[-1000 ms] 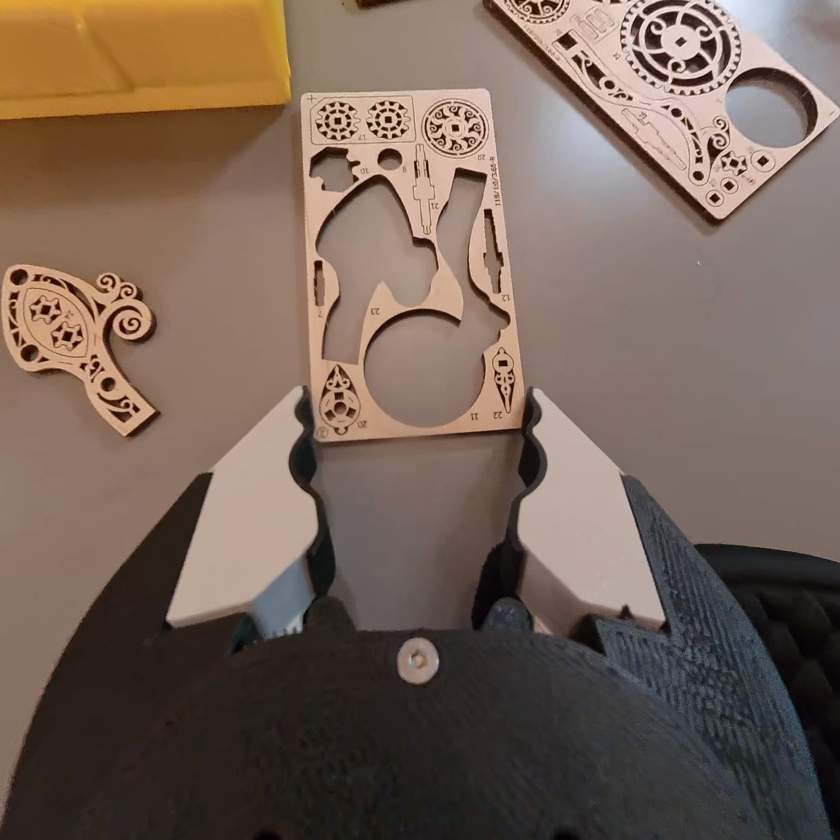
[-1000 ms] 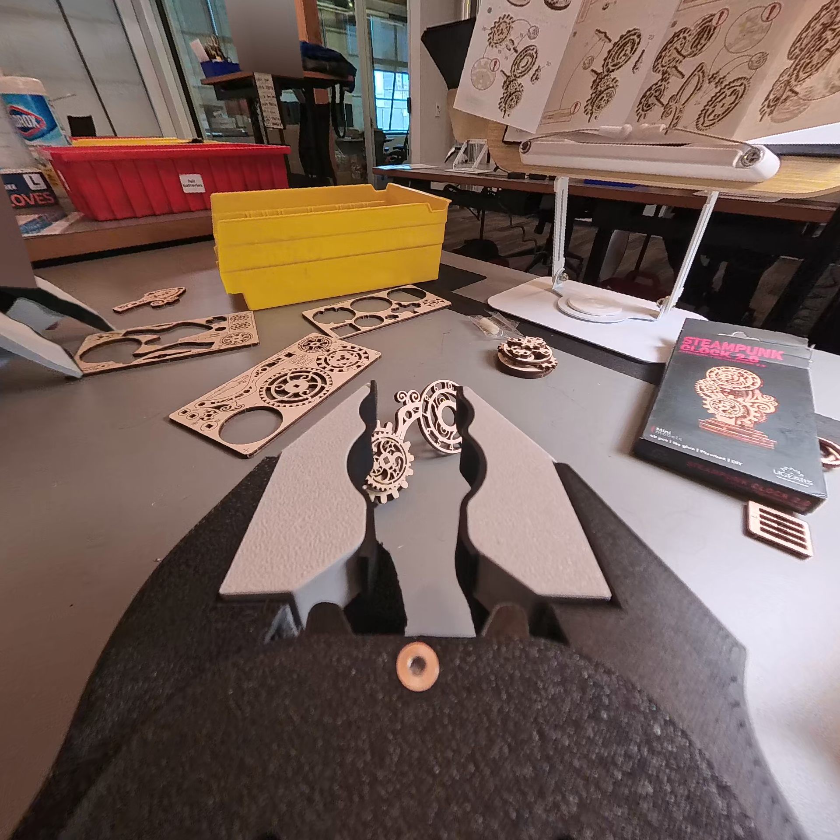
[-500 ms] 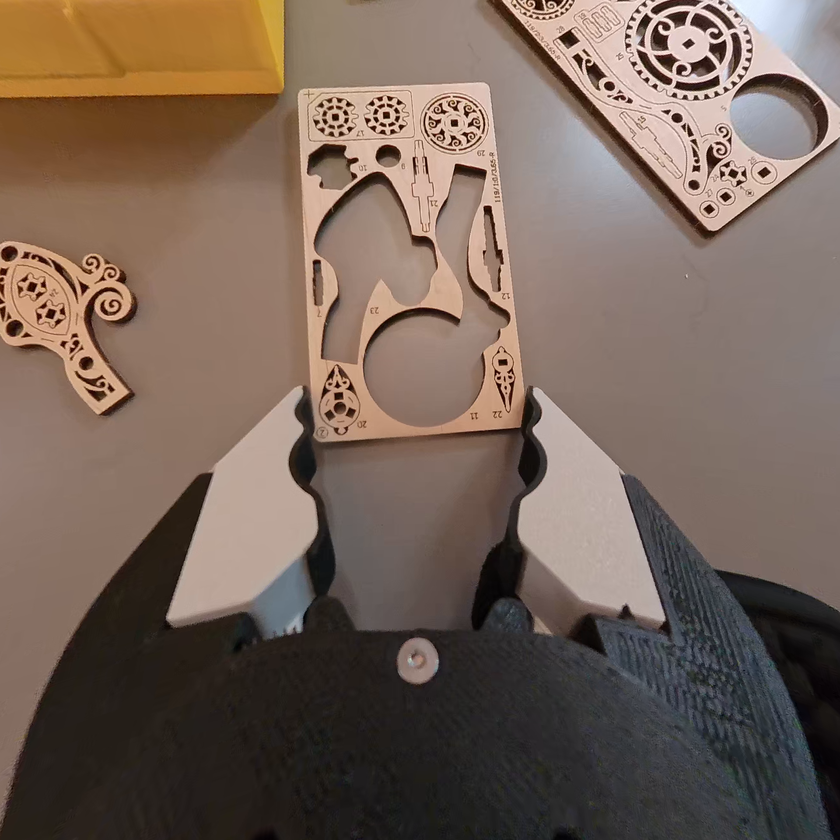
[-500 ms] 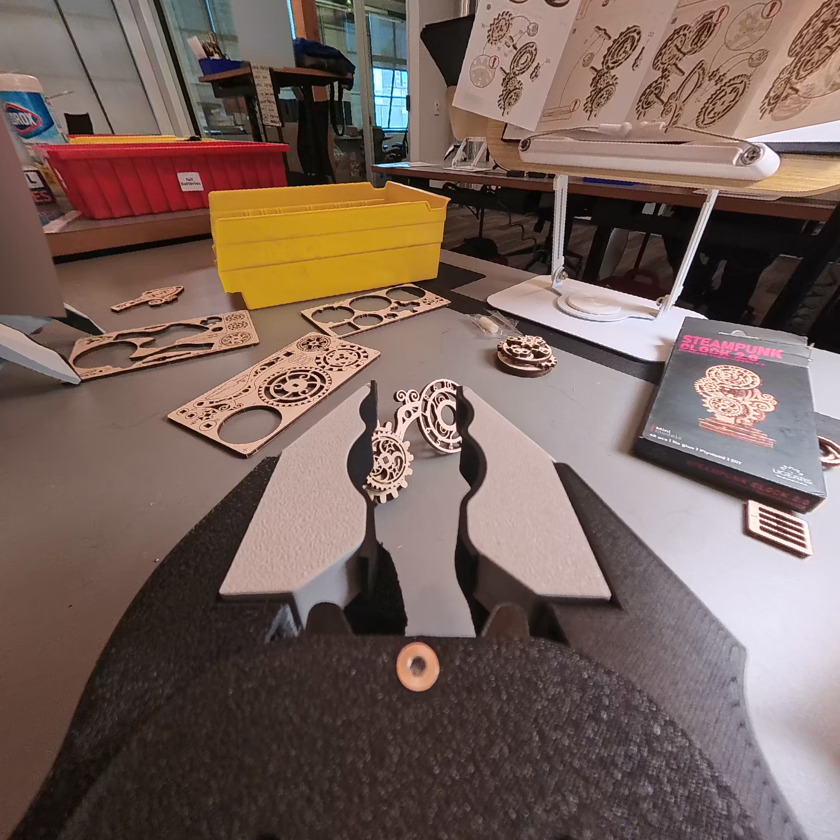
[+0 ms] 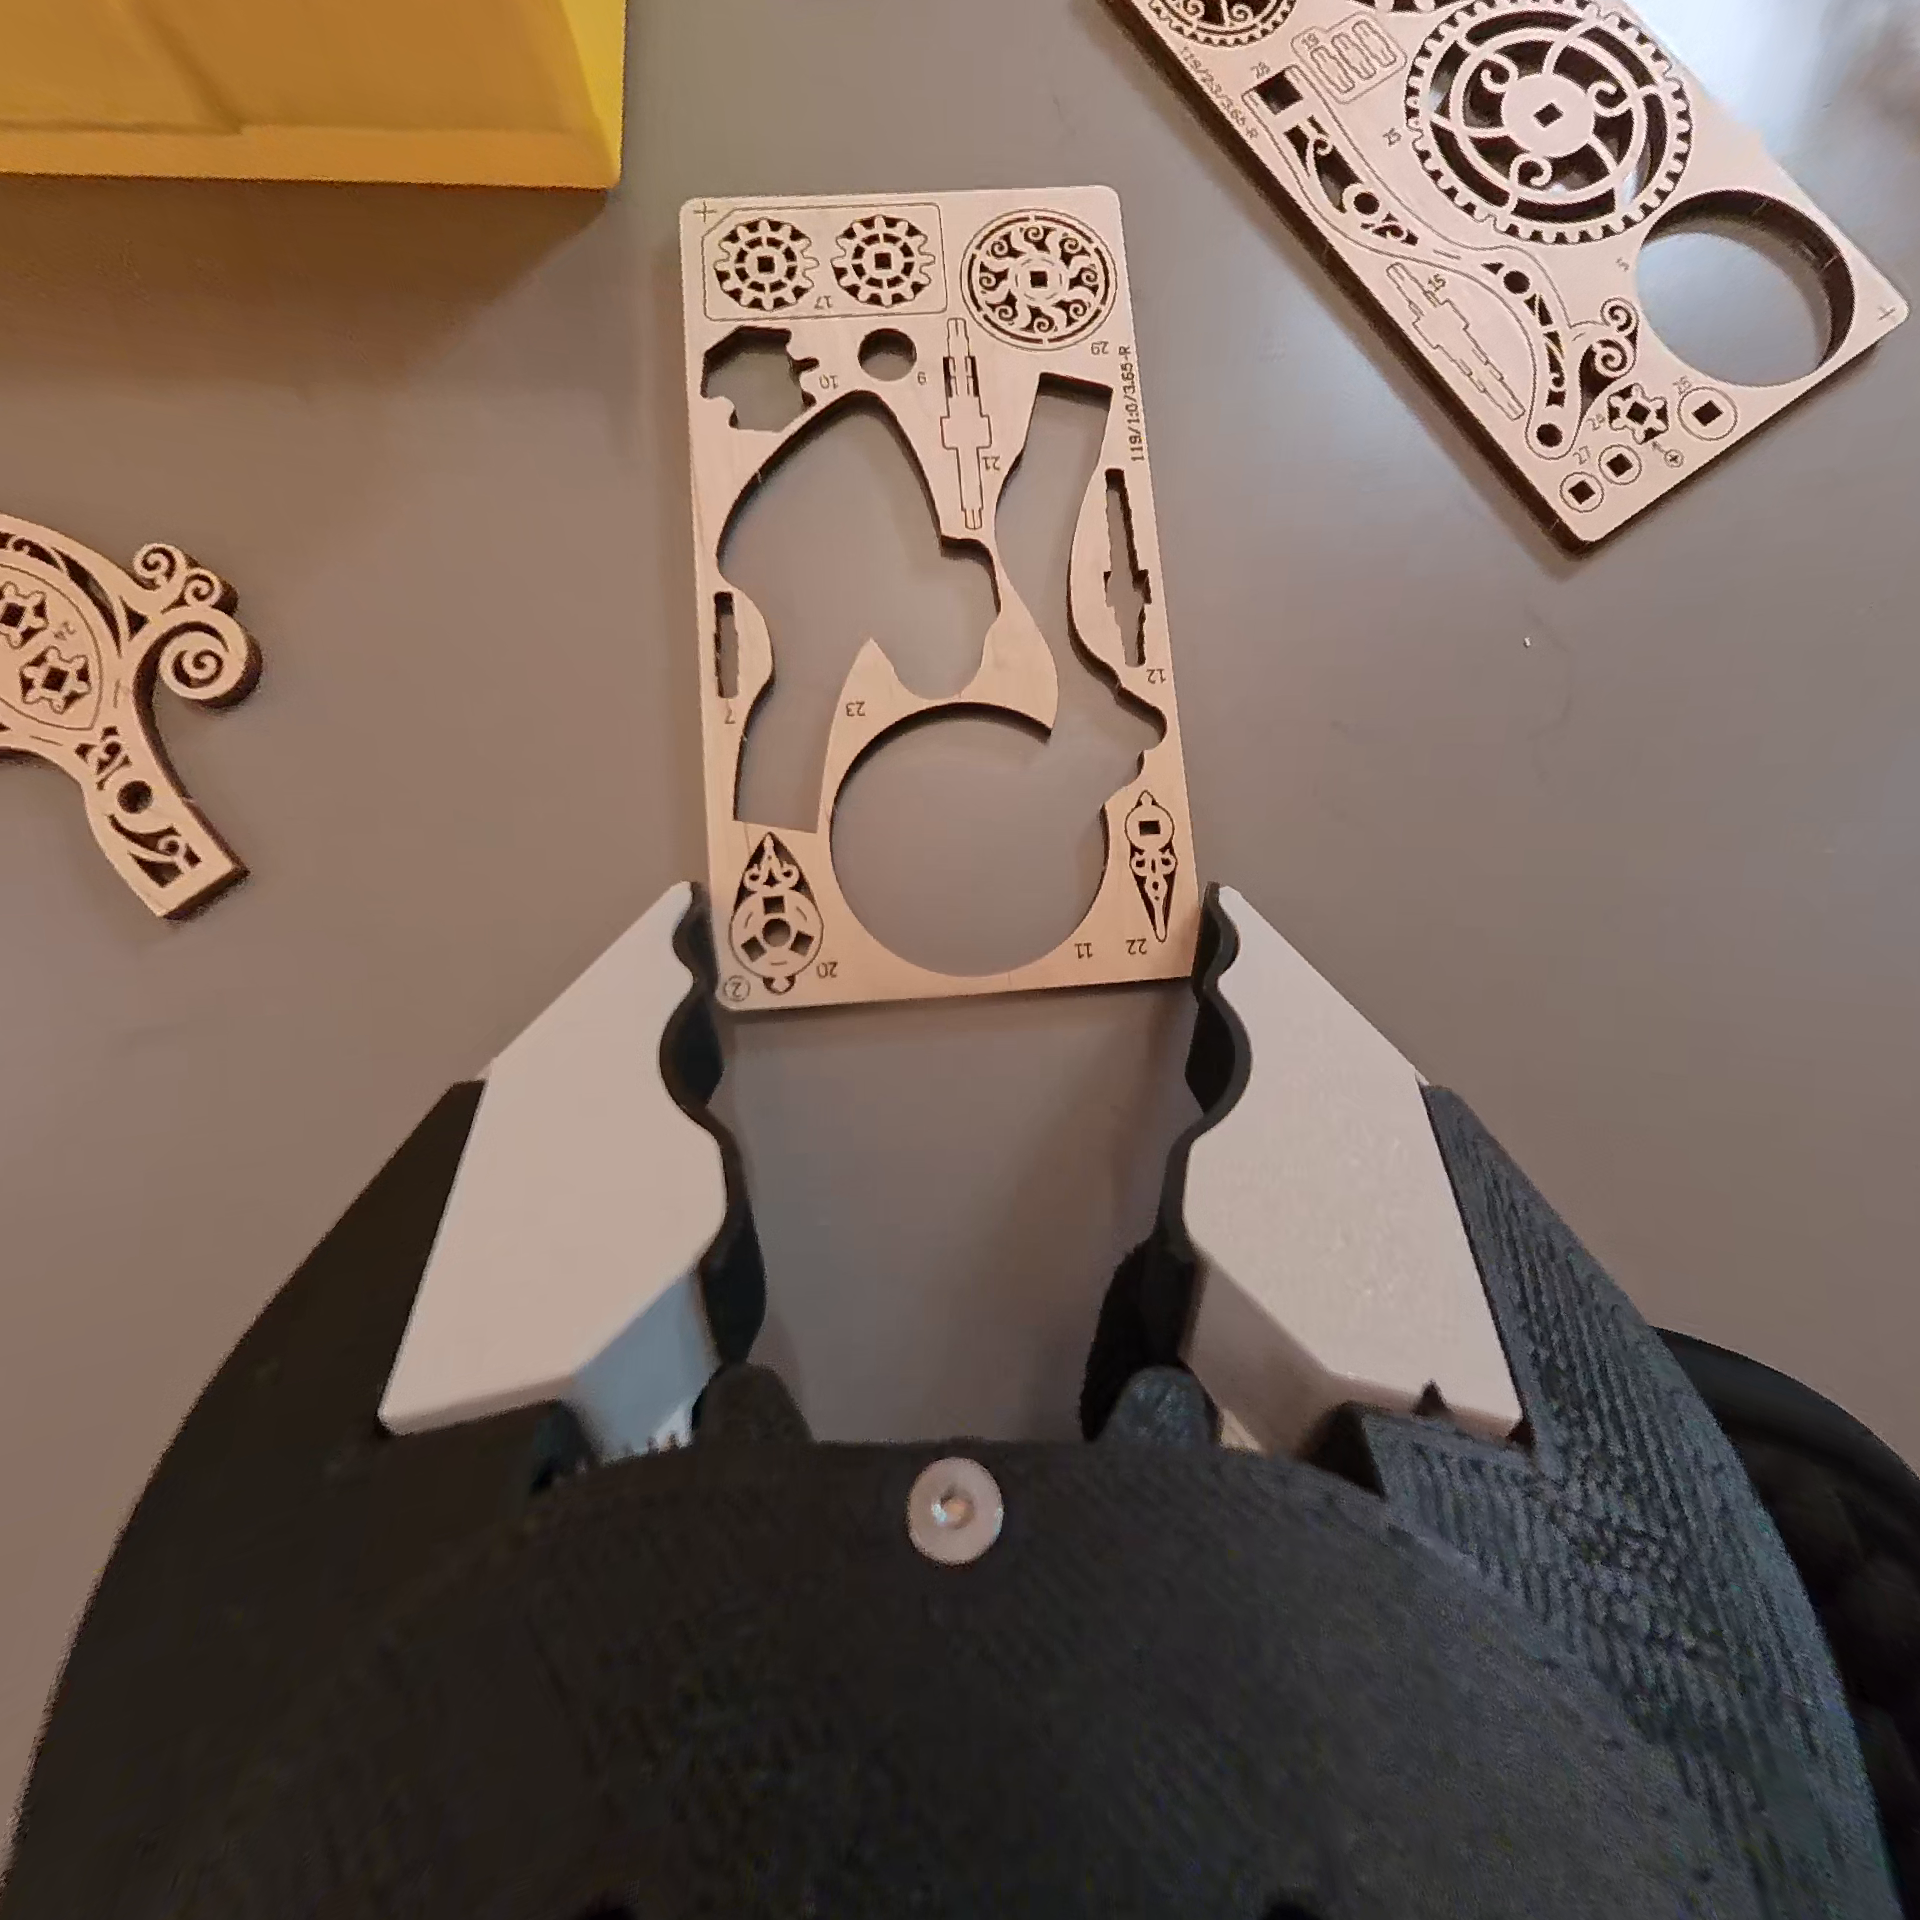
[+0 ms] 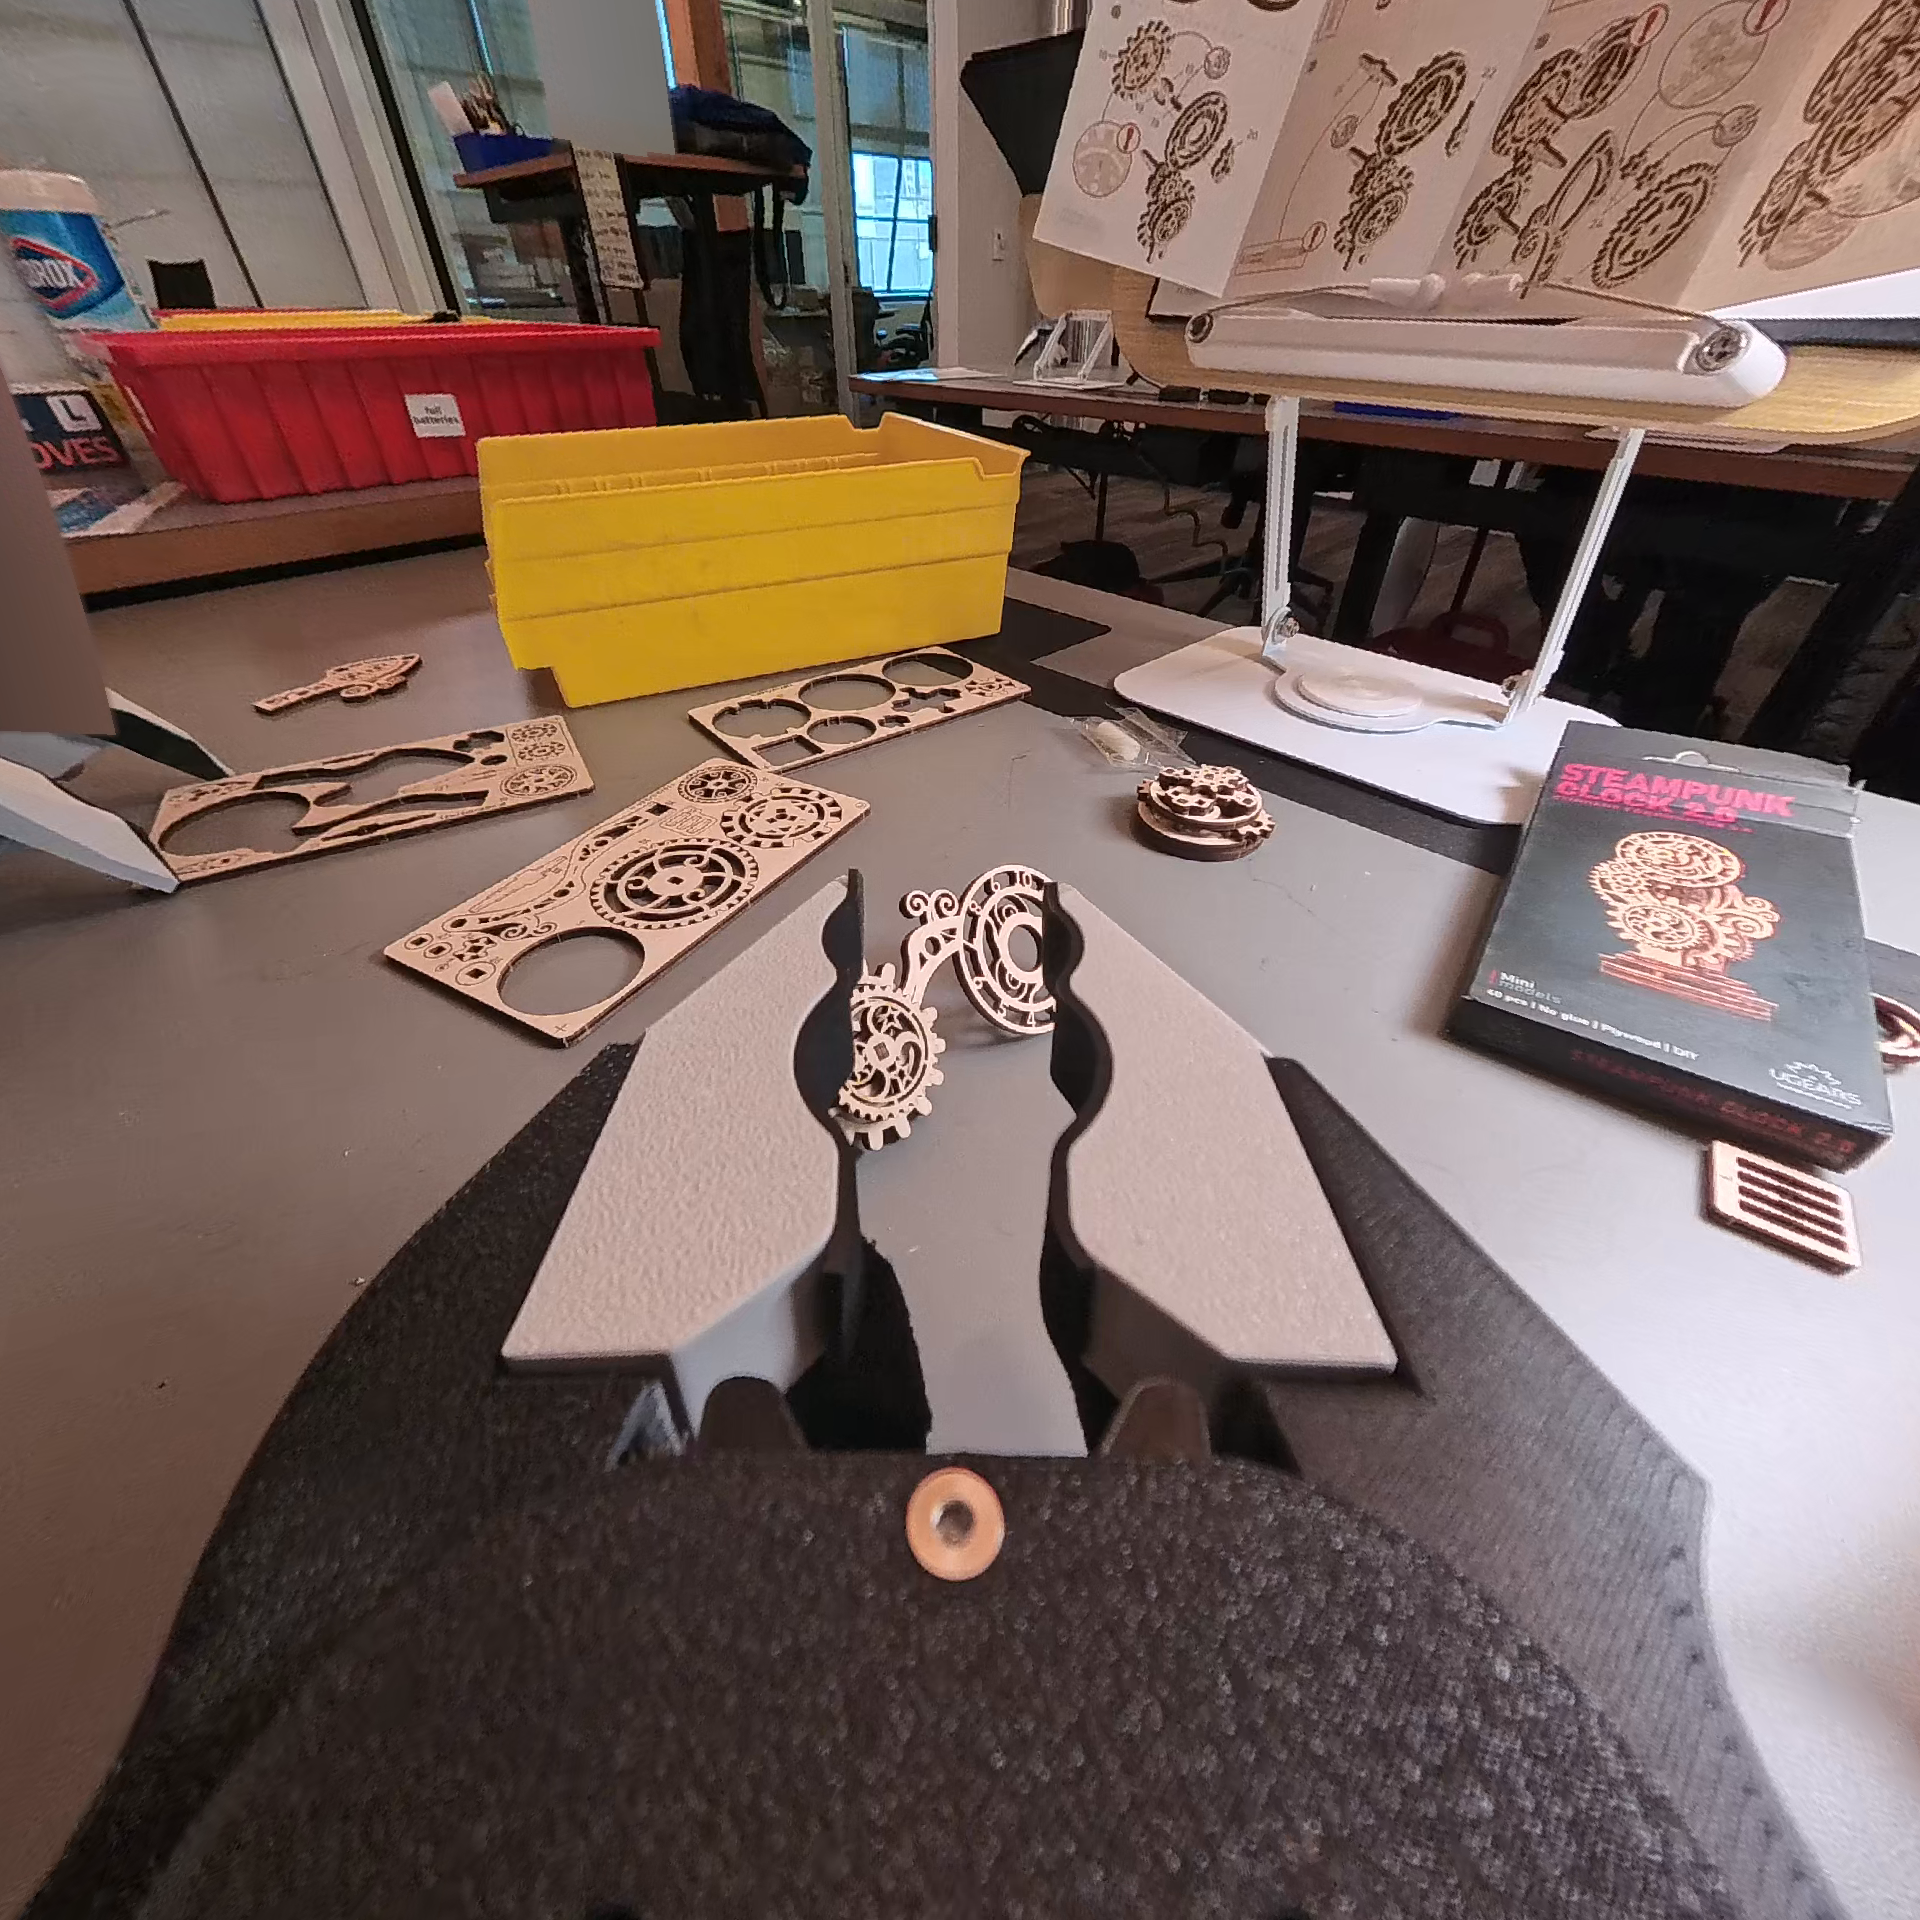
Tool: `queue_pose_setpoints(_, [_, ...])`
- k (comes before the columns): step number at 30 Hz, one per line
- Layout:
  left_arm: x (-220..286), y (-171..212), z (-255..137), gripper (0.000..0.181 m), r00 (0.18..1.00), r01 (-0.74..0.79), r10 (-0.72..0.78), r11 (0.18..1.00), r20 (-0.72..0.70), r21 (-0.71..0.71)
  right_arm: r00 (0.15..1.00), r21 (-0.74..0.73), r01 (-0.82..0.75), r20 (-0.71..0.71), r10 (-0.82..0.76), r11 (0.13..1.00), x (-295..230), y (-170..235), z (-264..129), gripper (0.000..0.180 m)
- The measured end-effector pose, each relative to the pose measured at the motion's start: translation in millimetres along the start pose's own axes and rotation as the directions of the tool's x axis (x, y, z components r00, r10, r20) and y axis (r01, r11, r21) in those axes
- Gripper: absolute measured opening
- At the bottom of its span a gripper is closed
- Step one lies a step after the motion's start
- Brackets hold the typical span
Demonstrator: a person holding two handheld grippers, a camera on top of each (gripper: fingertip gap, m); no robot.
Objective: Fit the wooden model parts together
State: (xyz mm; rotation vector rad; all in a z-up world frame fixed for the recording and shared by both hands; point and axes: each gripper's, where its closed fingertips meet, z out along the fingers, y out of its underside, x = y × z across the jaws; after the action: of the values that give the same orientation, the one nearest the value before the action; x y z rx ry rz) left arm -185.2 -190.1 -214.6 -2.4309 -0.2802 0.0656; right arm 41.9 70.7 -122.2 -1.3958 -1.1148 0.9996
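Observation:
In the left wrist view my left gripper is open wide, pointing down at the grey table. Its fingertips flank the near corners of a wooden parts sheet with several cut-outs, touching or nearly touching its edges. A loose ornate wooden piece lies to the left. In the right wrist view my right gripper is shut on a small gear-and-ring assembly, held upright above the table. The left gripper and that sheet show at far left.
A second parts sheet lies to the right, a third near the yellow bin. A small gear stack, black box, slatted piece and white instruction stand are on the right. About 35 cm separates my left fingertips from my right. Measured from the fingertips, the loose ornate wooden piece is 11 cm or so from the left gripper and 45 cm from the right.
The left gripper has turned and shifted slightly. The sheet stays between its fingertips while the loose piece, bin and second sheet slide in its view. The right gripper holds still.

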Motion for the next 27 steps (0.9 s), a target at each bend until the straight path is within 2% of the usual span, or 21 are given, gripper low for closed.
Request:
queue_pose_setpoints(21, [7.4,2.1,-1.0,0.093,1.000,-0.014,0.014,1.000,-0.009,0.003,1.000,-0.001,0.010,0.003,-0.010,1.000,-1.3,0.0,0.3,0.032])
queue_pose_setpoints(27, [5.0,6.9,-5.1,0.092,0.996,-0.075,0.074,0.997,-0.058,-0.013,1.000,0.000,0.011,0.006,-0.011,1.000,-2.3,0.0,-0.2,0.032])
